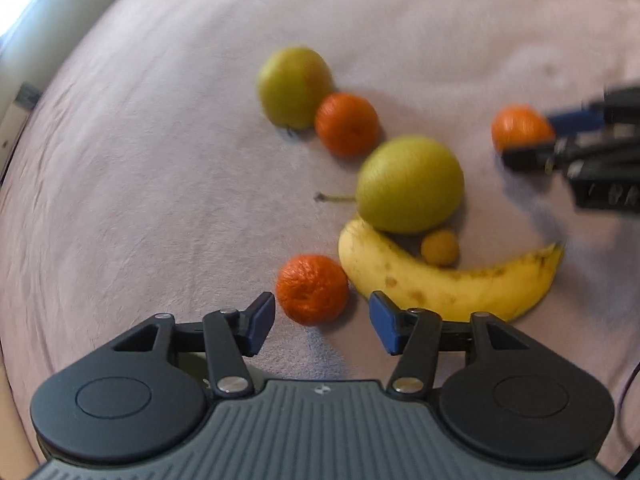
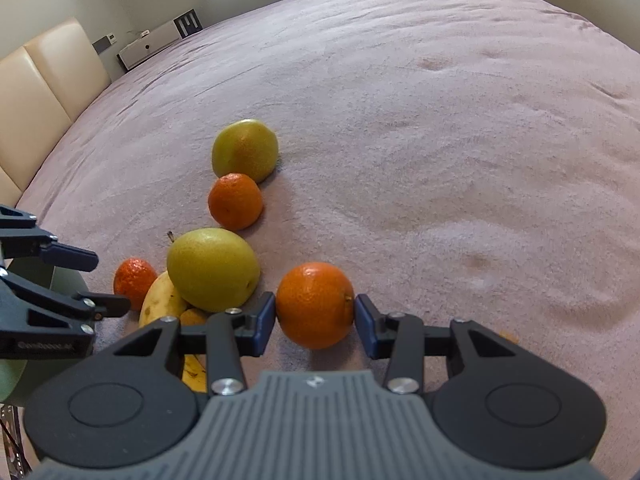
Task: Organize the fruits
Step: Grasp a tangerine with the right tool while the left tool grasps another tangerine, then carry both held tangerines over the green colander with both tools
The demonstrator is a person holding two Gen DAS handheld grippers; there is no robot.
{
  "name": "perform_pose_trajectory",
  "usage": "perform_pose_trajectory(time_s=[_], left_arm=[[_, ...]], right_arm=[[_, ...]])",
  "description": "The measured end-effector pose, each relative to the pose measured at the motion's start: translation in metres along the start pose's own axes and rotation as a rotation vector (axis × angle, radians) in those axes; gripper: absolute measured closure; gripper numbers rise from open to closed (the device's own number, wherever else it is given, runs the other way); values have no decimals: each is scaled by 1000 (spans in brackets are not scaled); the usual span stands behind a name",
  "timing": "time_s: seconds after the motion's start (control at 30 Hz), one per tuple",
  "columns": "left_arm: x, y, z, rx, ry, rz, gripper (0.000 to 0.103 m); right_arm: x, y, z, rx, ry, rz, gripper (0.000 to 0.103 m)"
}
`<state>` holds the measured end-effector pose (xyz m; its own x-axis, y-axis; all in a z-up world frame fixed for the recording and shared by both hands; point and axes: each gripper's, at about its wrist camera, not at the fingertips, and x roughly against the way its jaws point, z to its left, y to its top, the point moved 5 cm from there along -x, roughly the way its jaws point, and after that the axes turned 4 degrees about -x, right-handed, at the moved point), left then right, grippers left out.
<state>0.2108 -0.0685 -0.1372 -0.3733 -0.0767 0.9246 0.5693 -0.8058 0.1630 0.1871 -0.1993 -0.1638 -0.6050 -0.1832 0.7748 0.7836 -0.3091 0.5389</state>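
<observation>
Several fruits lie on a mauve blanket [image 2: 400, 120]. My right gripper [image 2: 315, 316] is shut on an orange [image 2: 315, 305], one pad on each side; the left wrist view shows that orange [image 1: 518, 124] in the right gripper [image 1: 530, 140] at the right edge. My left gripper [image 1: 322, 322] is open, and a wrinkled tangerine [image 1: 312, 290] lies just beyond its tips, untouched. A banana [image 1: 448, 280], a small yellow fruit [image 1: 440, 248], a green pear [image 1: 410, 184], a second tangerine [image 1: 346, 124] and another green fruit [image 1: 294, 86] lie behind it.
In the right wrist view the left gripper [image 2: 94, 282] reaches in from the left beside the wrinkled tangerine [image 2: 134, 276] and the pear [image 2: 212, 268]. Cream padded panels [image 2: 48, 92] border the blanket's left side, and a white box [image 2: 148, 46] stands behind them.
</observation>
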Motion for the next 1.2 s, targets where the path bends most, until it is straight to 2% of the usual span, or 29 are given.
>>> perform_pose_trajectory(time_s=[0.17,0.3,0.47,0.8,1.0,1.2], left_arm=[[-15,-1,-3,-66,66,29,38],[-24,-1,-7,-103,90,42,37],[-27,1,-5,-91,88,39,50],[-13,-5,-5,33,138,-3,52],[11,-9,-4,121,168,-47,53],[48,-12,-5,207,209,-124,53]], right_arm=[[-1,-1,1,5,9,10,62],[-2,-2,4,26,4,15,62],[-2,-3,5,38,-4,18,62],[2,-1,11,59,-15,3,62],[13,1,17,70,1,-22,62],[28,5,25,84,19,-57,62]])
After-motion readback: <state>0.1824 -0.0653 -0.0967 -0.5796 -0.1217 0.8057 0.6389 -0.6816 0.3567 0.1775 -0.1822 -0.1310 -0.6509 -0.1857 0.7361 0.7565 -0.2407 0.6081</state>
